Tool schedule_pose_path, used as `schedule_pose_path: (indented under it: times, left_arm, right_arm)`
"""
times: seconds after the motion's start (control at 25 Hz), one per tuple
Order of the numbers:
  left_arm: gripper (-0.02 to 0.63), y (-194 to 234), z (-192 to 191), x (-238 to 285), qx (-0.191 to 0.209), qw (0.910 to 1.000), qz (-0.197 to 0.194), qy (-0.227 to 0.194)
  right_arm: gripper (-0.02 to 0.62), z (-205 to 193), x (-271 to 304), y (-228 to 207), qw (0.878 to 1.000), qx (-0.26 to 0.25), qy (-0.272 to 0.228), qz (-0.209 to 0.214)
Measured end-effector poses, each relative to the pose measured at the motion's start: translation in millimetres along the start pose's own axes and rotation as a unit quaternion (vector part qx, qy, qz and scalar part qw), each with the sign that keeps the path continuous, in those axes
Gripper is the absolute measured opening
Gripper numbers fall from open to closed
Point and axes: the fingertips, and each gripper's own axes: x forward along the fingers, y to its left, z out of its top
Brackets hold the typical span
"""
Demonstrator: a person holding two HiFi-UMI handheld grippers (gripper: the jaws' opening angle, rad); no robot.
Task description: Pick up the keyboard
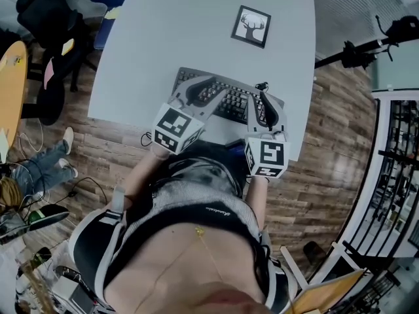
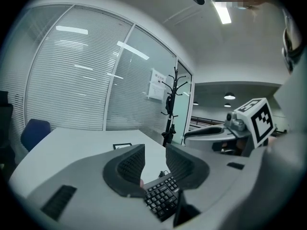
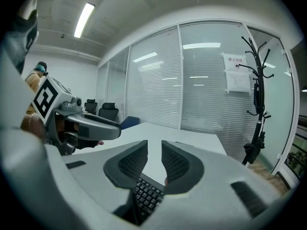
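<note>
At the front edge of the table: keyboard, lying flat. Sits under left gripper at one end, right gripper at the other. Both jaw pairs slightly apart, clamping nothing.

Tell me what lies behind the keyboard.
A framed picture lies flat on the table beyond the keyboard, apart from it. A cable sits at its far edge. The left gripper and right gripper hide parts of it.
</note>
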Motion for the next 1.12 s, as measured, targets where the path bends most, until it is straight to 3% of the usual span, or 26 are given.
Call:
schedule_pose_path:
  times: [1.12]
  left_arm:
    - [0.127, 51, -63, 11, -0.029, 0.9950, 0.049, 0.082]
  right_arm:
    - [0.092, -81, 0, -56, 0.992, -0.002, 0.109, -0.057]
